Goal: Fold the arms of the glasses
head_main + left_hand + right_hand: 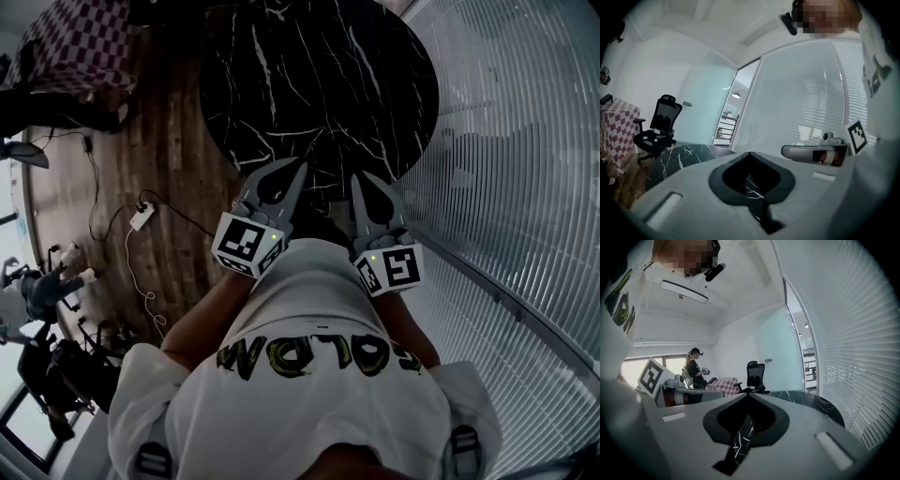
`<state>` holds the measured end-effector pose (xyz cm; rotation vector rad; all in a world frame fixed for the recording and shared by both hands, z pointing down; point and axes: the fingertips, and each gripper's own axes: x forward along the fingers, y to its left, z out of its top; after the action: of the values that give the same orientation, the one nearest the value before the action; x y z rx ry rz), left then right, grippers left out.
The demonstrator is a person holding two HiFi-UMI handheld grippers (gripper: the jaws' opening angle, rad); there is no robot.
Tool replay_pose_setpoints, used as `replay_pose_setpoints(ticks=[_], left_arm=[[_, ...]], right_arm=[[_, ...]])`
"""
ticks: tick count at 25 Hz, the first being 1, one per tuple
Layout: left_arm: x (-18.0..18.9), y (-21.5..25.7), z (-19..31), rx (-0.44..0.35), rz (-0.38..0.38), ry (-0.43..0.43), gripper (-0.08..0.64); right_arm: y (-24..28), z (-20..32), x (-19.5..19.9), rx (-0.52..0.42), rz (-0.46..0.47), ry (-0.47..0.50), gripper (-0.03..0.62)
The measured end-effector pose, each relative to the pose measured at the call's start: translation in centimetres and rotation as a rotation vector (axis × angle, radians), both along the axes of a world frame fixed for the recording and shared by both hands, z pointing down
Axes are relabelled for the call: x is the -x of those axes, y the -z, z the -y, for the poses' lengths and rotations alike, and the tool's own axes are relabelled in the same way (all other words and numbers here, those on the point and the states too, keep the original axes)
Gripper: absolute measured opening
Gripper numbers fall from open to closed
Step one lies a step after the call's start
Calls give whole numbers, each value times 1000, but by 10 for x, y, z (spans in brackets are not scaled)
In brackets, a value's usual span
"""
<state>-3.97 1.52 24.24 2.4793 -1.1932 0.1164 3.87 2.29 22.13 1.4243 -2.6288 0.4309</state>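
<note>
No glasses show in any view. My left gripper point(298, 169) and right gripper point(360, 180) are held side by side close to the person's white shirt point(309, 337). Both hang over the near edge of a round black marble table point(319, 75). The jaws of each are shut, tip against tip, with nothing between them. In the left gripper view the left gripper point(749, 153) points level over the table point(679, 159). The right gripper view shows the right gripper point(747, 394) the same way, with the table point(811, 401) beyond it.
A wall of white blinds point(525, 141) curves along the right. On the wooden floor at the left lie a power strip and cables point(141, 217). A checkered cloth point(84, 42) and a black office chair point(658, 126) stand beyond the table. Another person point(696, 369) stands far off.
</note>
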Motion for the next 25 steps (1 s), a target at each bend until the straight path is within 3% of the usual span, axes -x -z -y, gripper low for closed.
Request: replay_pose_setpoints(ticks=[9, 16, 21, 25], left_arm=[[-6, -53, 13, 87, 85, -50, 0], [-9, -112, 27, 160, 198, -101, 1], [-15, -152, 31, 225, 229, -115, 2], [-19, -178, 30, 255, 243, -145, 48]], right_arm=[[-66, 4, -13, 111, -71, 71, 2], [-124, 4, -20, 221, -100, 85, 2], [-168, 1, -25, 297, -112, 94, 2], [-197, -3, -26, 360, -103, 102, 2]])
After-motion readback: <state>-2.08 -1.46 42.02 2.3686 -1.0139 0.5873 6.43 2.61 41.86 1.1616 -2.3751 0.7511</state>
